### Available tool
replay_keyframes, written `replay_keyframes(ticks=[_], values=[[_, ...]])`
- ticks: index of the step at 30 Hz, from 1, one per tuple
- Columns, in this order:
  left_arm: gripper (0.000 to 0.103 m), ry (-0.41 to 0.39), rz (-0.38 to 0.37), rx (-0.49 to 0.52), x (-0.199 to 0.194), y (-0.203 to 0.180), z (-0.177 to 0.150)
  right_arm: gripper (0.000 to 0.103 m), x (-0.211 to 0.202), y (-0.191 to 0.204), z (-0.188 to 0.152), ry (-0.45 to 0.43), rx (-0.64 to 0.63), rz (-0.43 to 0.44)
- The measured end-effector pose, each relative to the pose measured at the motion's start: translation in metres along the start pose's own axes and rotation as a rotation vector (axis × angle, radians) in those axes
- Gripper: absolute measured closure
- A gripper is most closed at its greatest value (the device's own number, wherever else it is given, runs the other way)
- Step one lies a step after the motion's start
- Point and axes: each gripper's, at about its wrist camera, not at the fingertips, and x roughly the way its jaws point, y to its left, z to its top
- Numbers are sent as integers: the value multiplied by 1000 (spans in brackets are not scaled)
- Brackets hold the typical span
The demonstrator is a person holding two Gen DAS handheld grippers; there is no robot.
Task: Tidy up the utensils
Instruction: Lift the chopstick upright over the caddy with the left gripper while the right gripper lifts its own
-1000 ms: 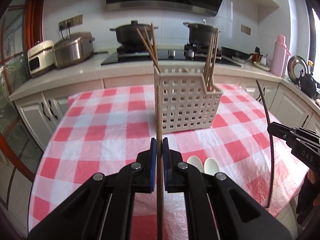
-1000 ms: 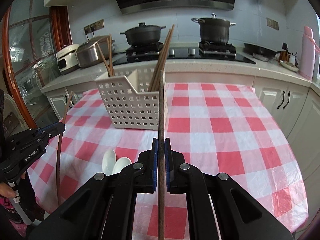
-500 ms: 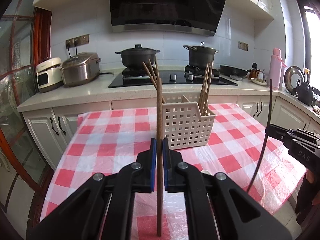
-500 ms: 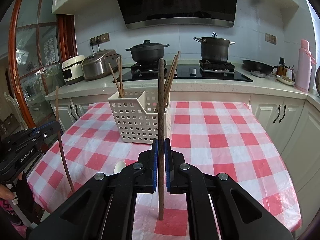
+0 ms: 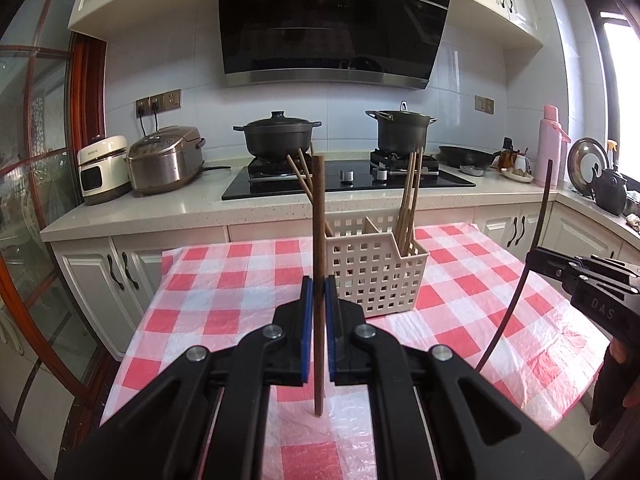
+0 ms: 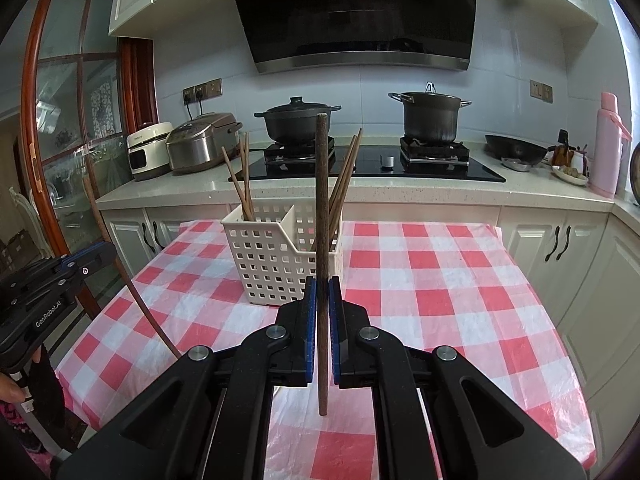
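Observation:
A white perforated basket (image 5: 376, 276) (image 6: 272, 256) stands on the red-checked tablecloth (image 5: 224, 280) (image 6: 420, 280). Brown chopsticks lean in both of its compartments (image 5: 410, 200) (image 6: 242, 184). My left gripper (image 5: 319, 284) is shut on a brown chopstick (image 5: 319, 220) held upright, this side of the basket. My right gripper (image 6: 322, 284) is shut on a darker chopstick (image 6: 322, 184), also upright and short of the basket. Each gripper shows in the other's view, the right one (image 5: 534, 256) at the right edge and the left one (image 6: 108, 250) at the left edge.
Behind the table runs a counter with a black hob (image 5: 348, 180), two dark pots (image 6: 296, 120), two rice cookers (image 5: 164, 160), a pink flask (image 6: 606, 144) and a kettle (image 5: 608, 188). White cabinets (image 6: 576, 248) flank the table on the right.
Both grippers have risen and tipped upward with their chopsticks, so more of the wall and hood shows. The white spoons on the cloth have slipped out of sight behind the fingers.

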Motion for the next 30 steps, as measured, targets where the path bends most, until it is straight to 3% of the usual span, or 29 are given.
replay_keyframes(ticks=[30], values=[[97, -109, -59, 47, 9, -10, 79, 97, 10, 3, 73, -125, -68, -11]])
